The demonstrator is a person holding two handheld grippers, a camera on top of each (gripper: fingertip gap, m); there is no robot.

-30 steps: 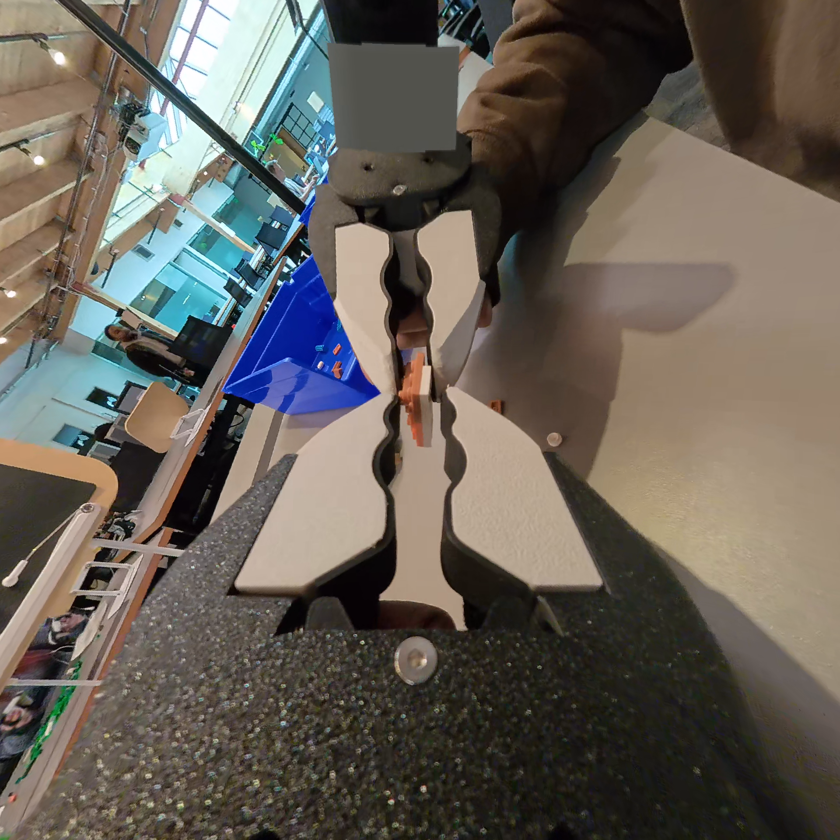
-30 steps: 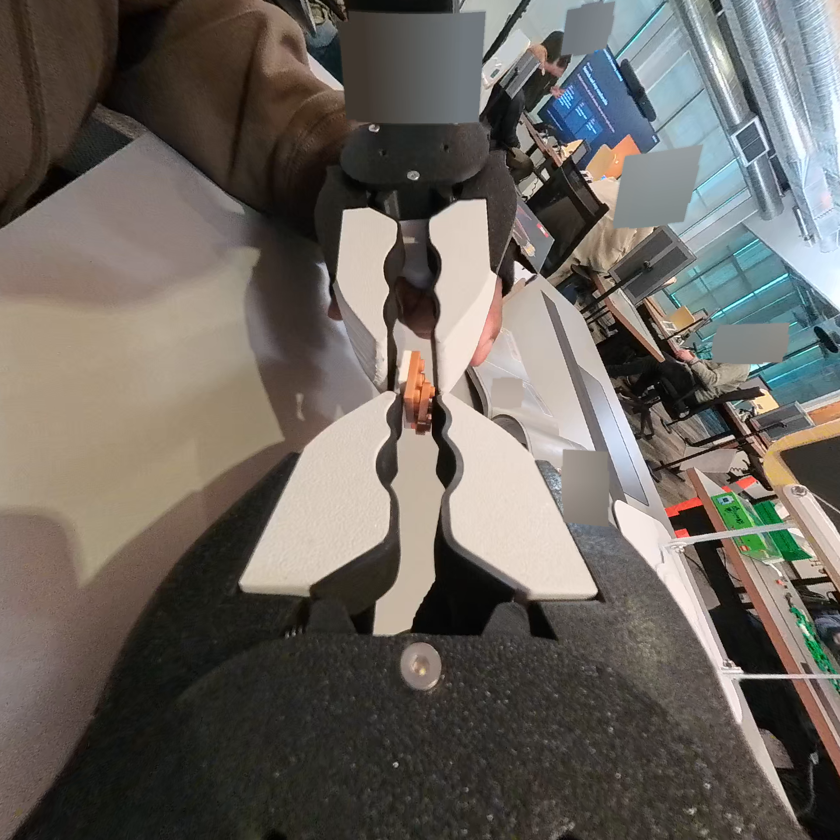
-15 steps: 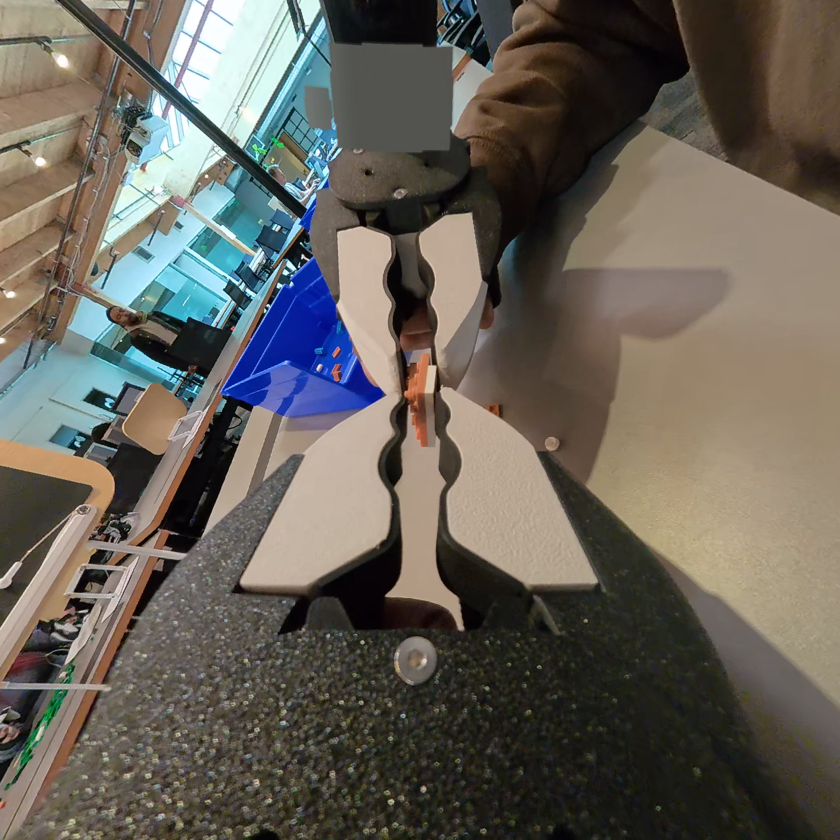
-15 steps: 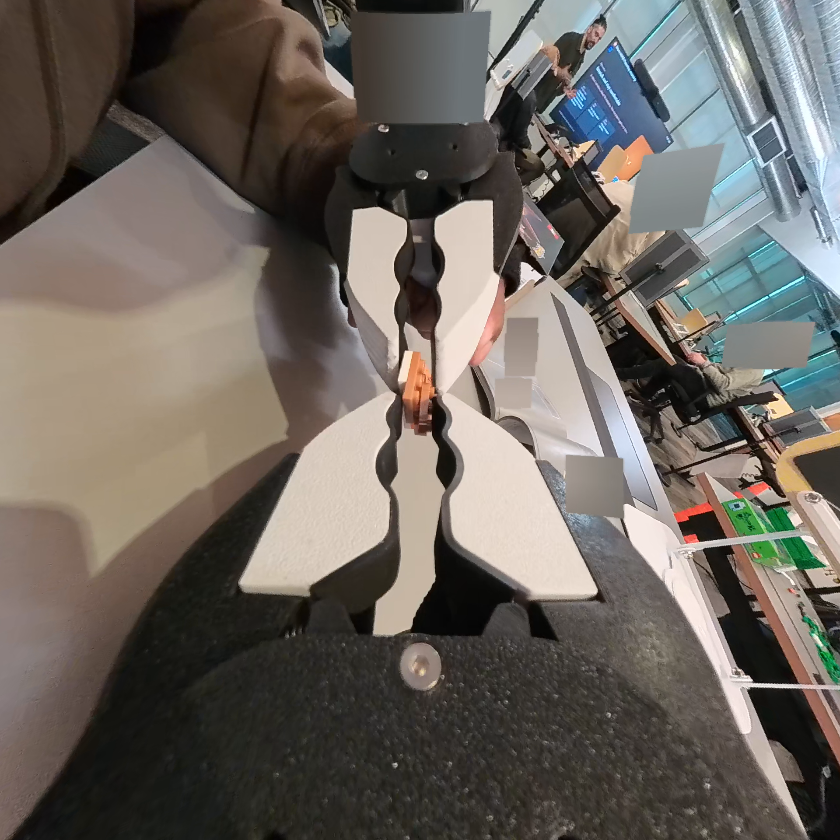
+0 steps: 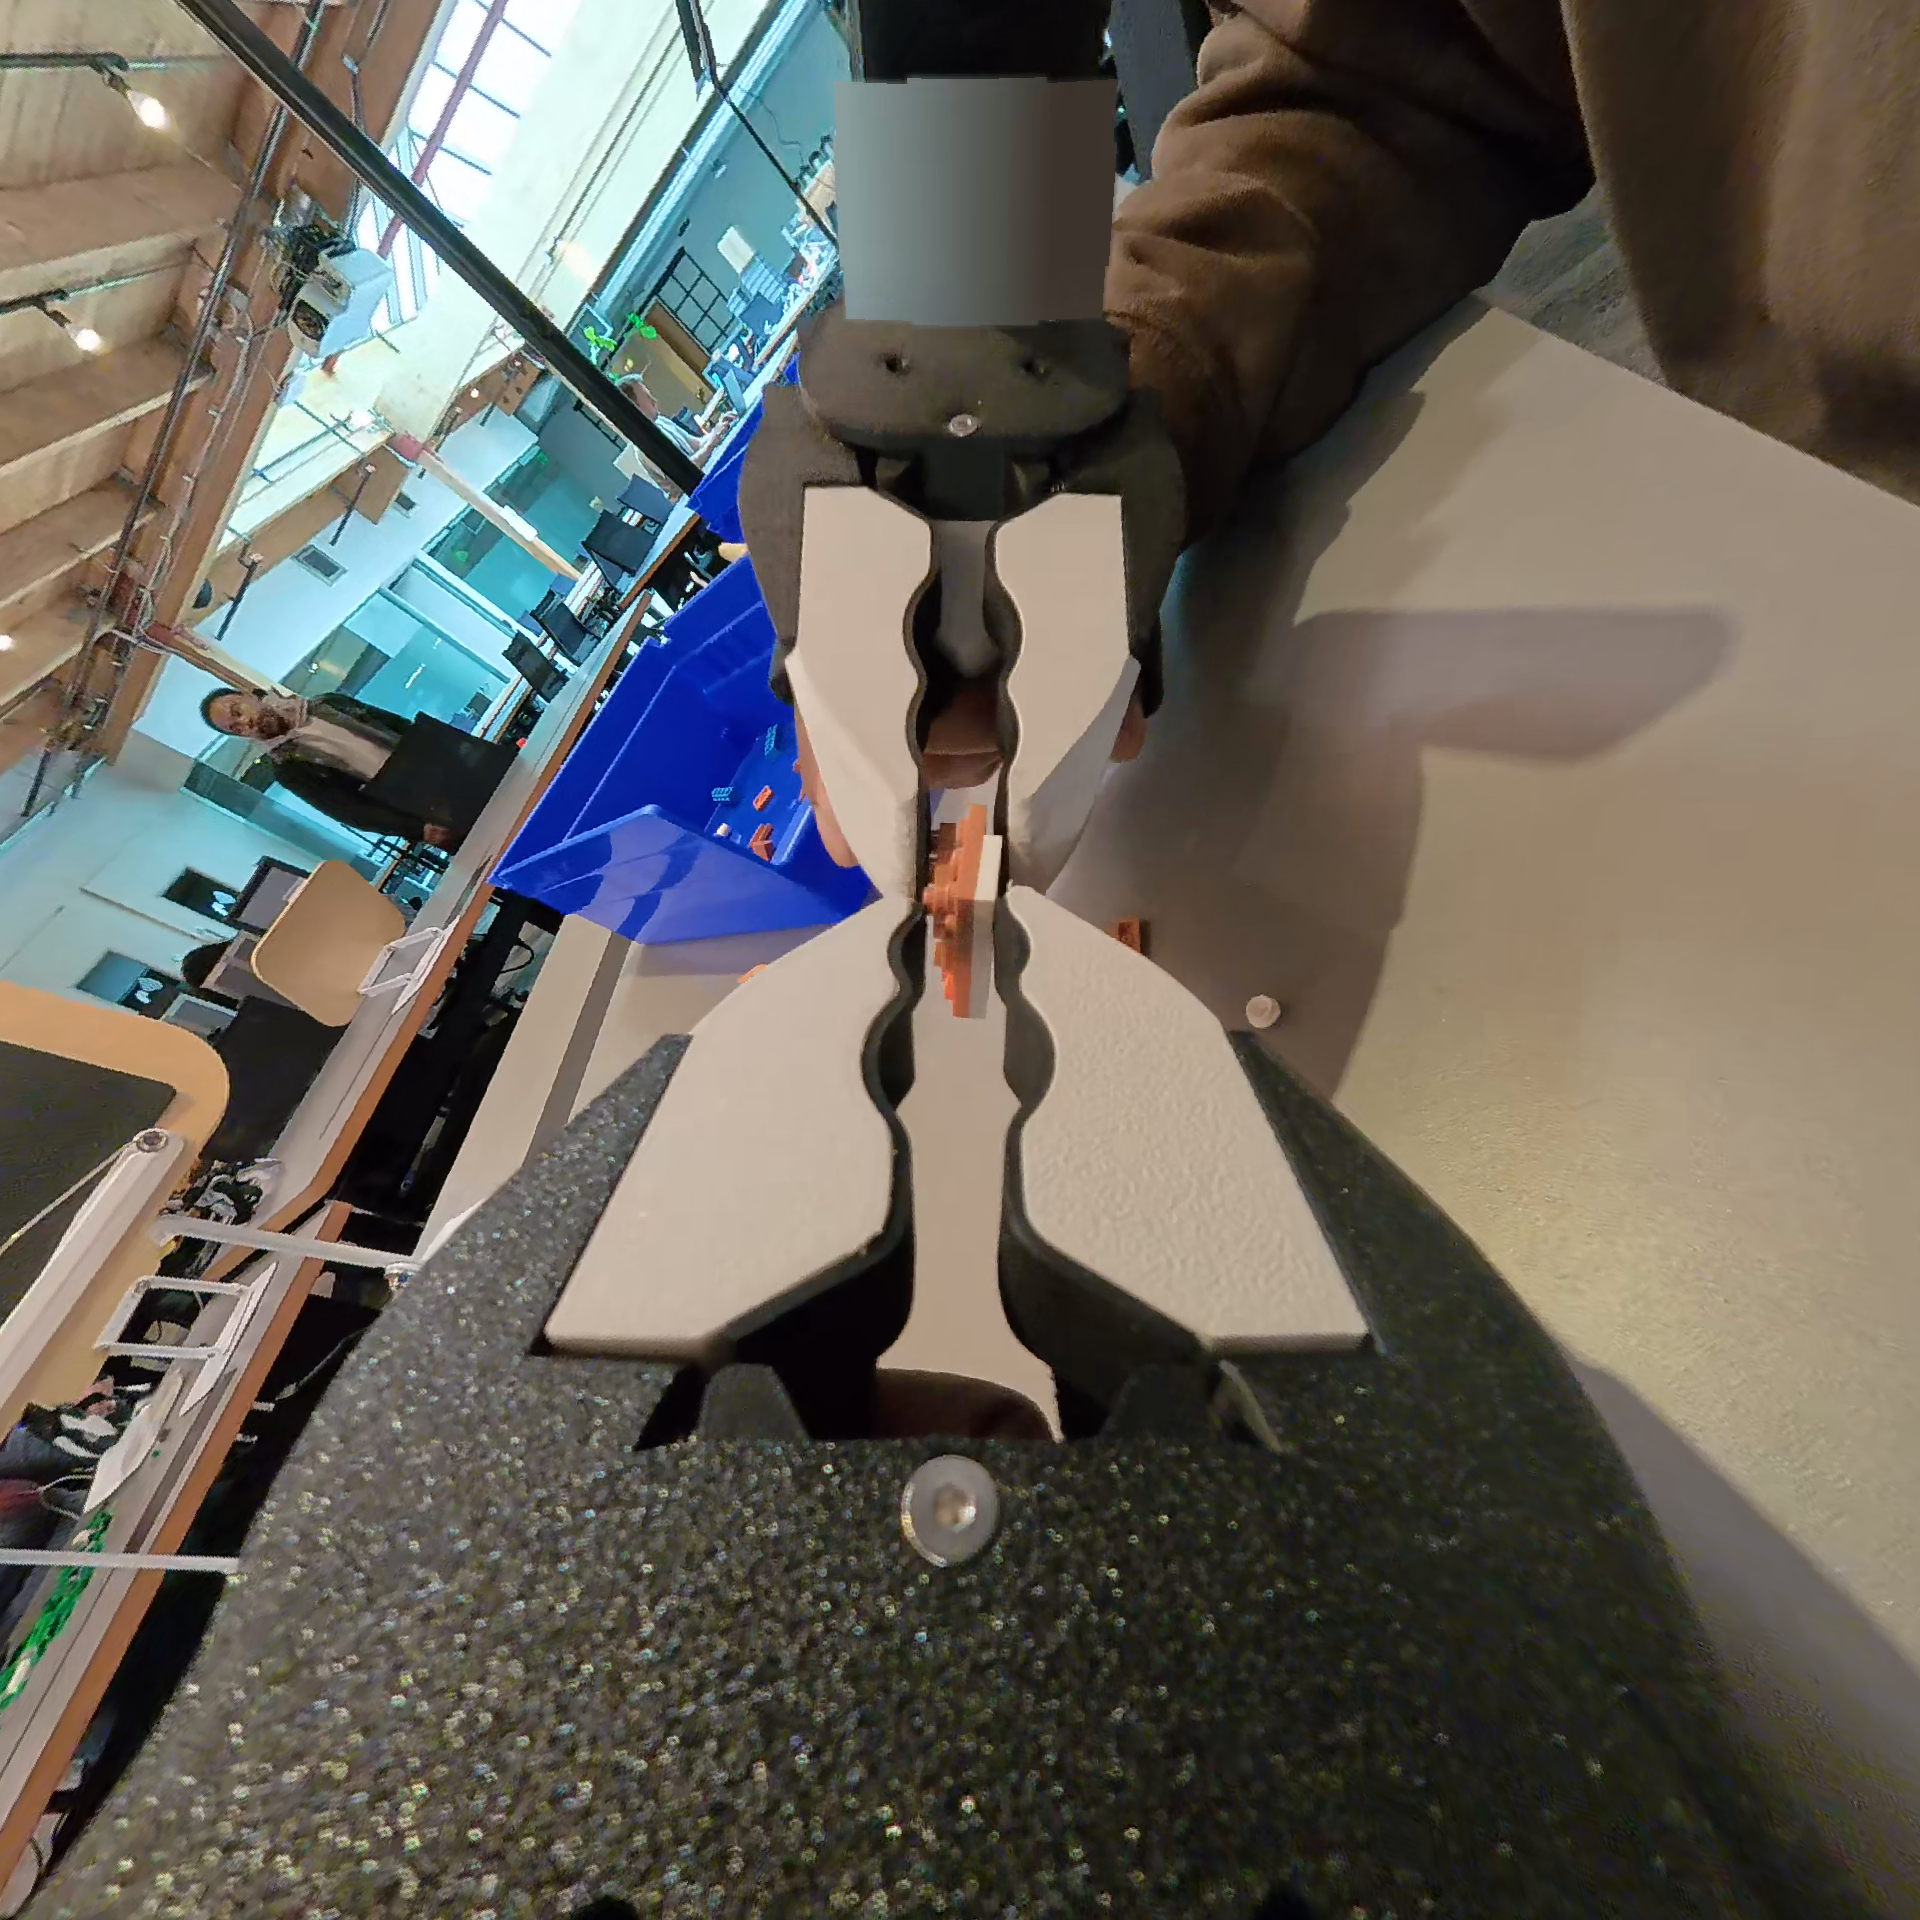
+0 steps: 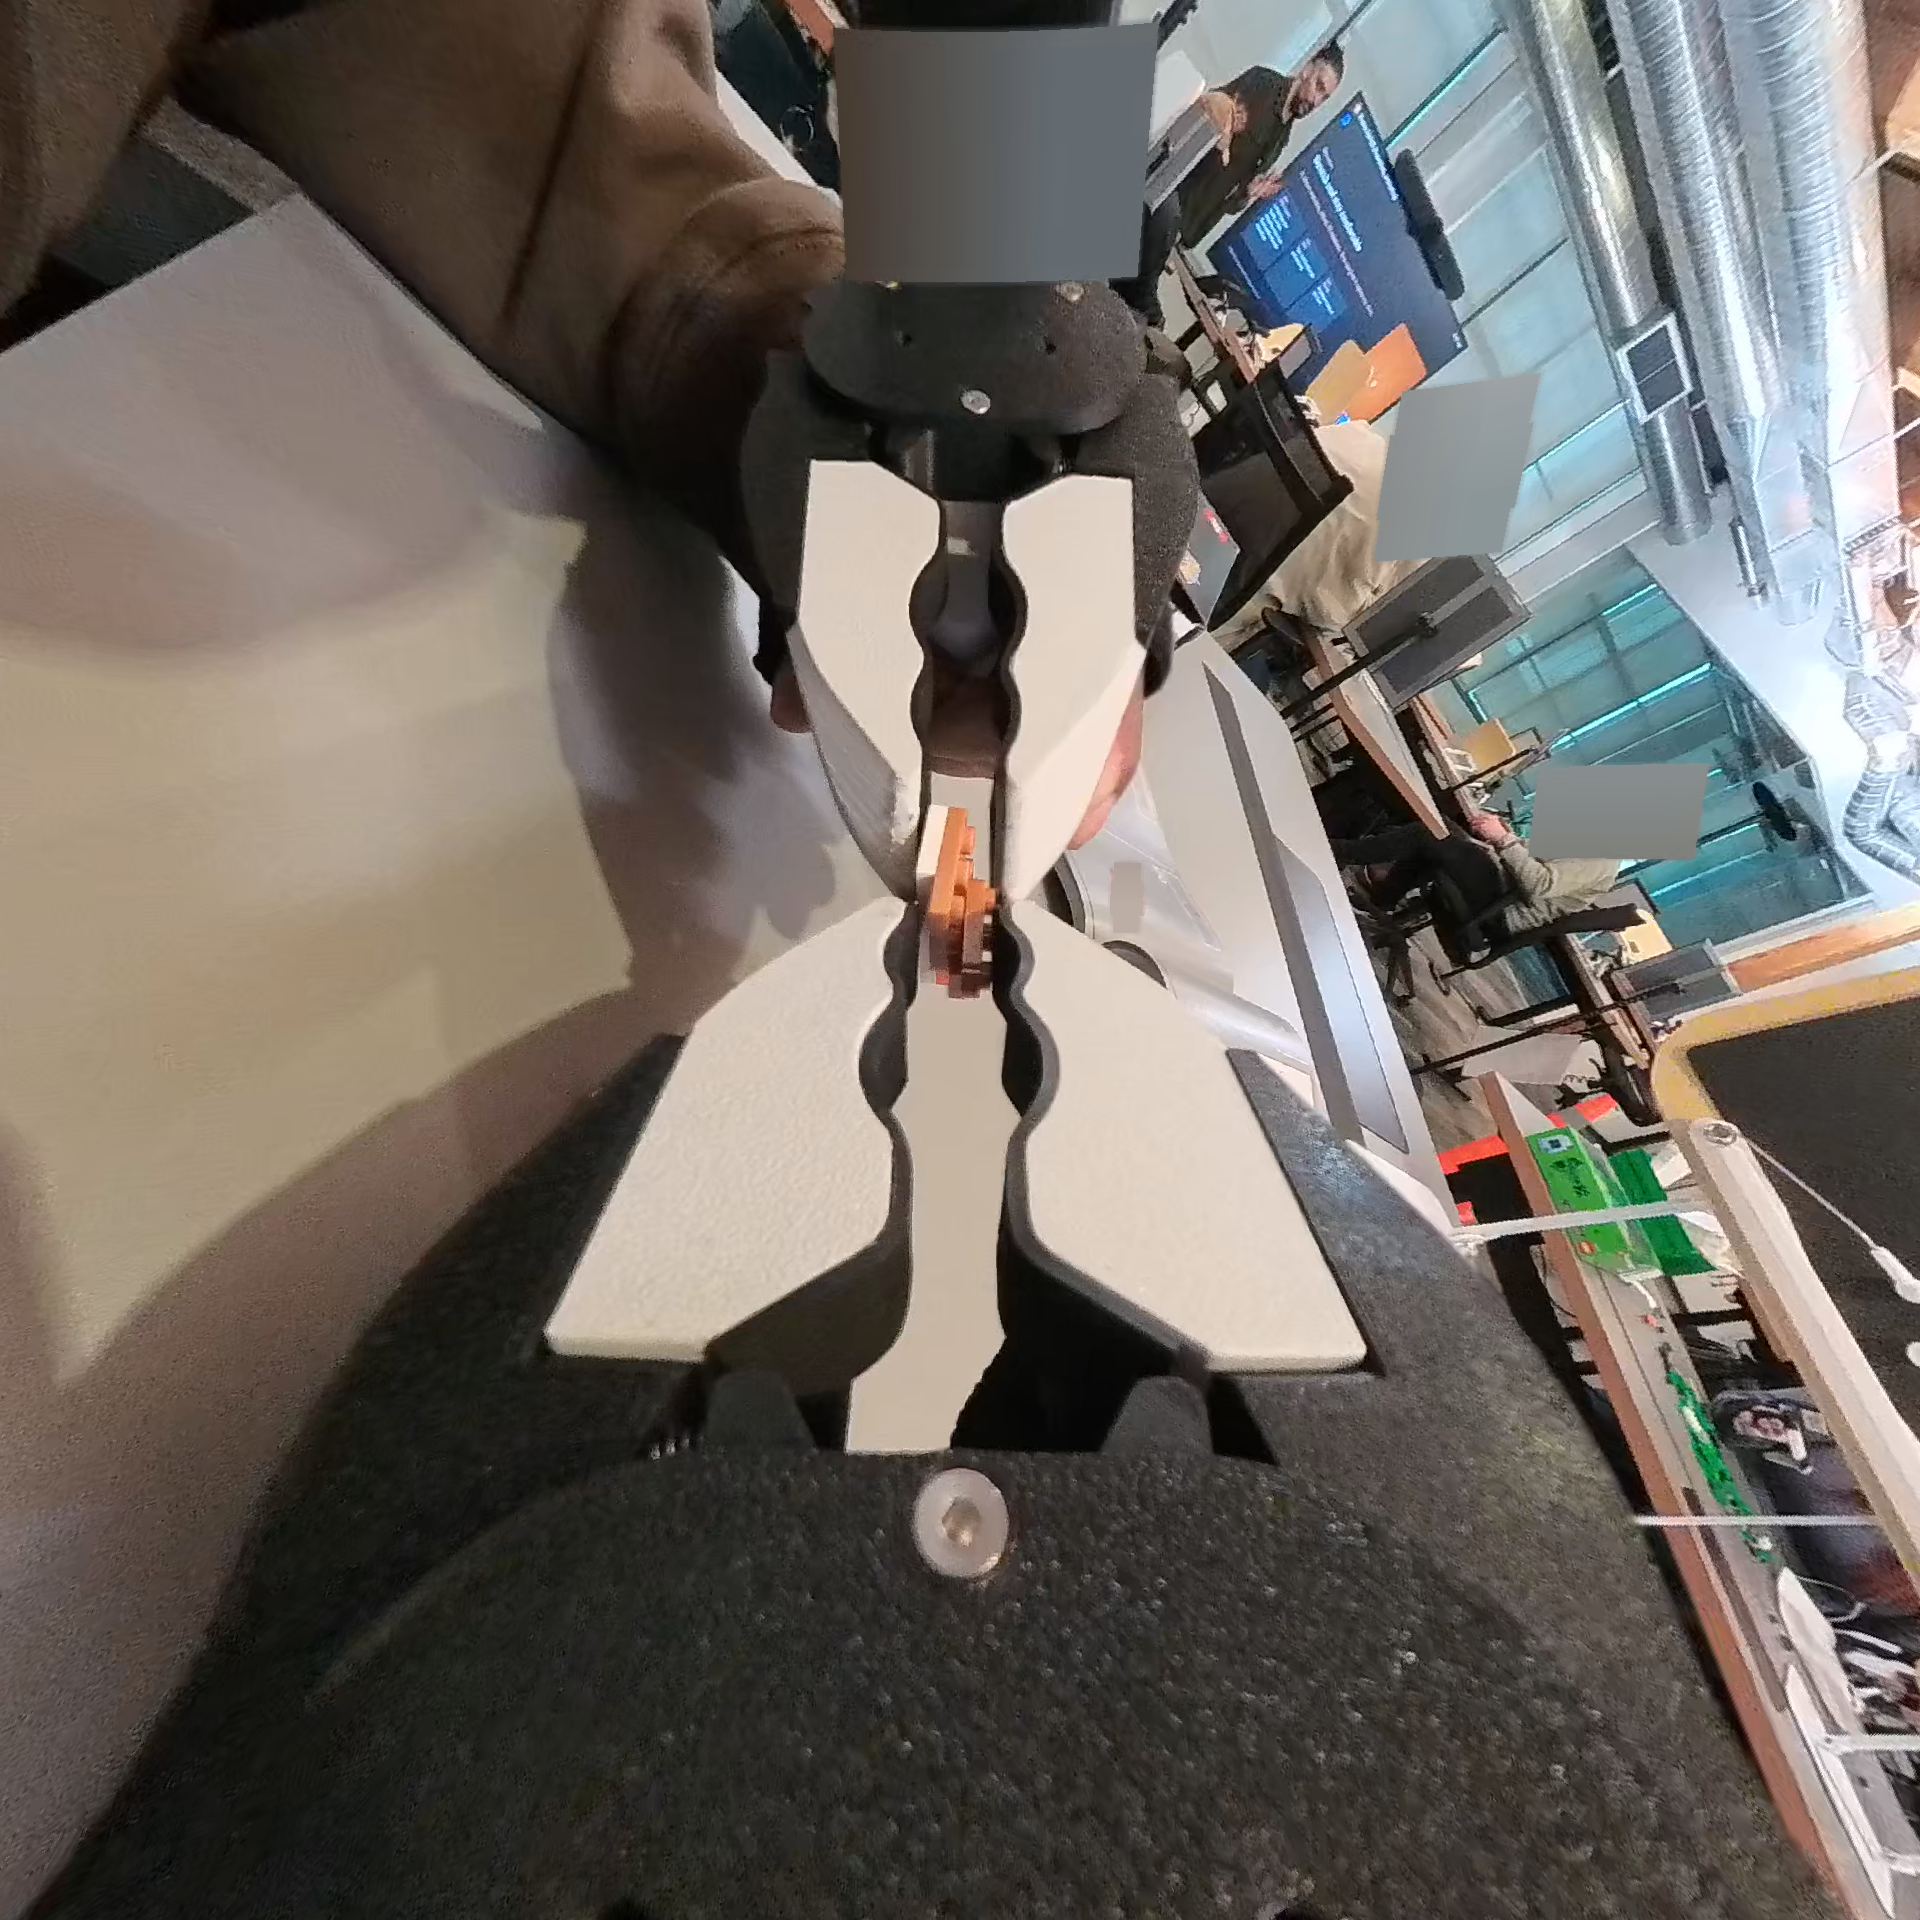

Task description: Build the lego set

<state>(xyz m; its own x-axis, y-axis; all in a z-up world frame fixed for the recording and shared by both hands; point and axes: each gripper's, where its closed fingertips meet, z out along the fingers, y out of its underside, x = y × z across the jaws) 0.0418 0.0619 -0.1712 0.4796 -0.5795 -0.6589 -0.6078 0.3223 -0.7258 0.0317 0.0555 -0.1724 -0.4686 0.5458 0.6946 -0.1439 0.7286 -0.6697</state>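
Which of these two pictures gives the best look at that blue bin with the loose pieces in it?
The left wrist view. There the blue bin sits on the table behind the two claws, its open inside showing a few small orange and blue pieces. The right wrist view faces the other way and shows no part of the bin.

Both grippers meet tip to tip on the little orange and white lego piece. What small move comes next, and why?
Probably a gentle squeeze together: the left gripper and right gripper both clamp the lego piece in mid-air above the table, so pressing seats the bricks before either lets go.
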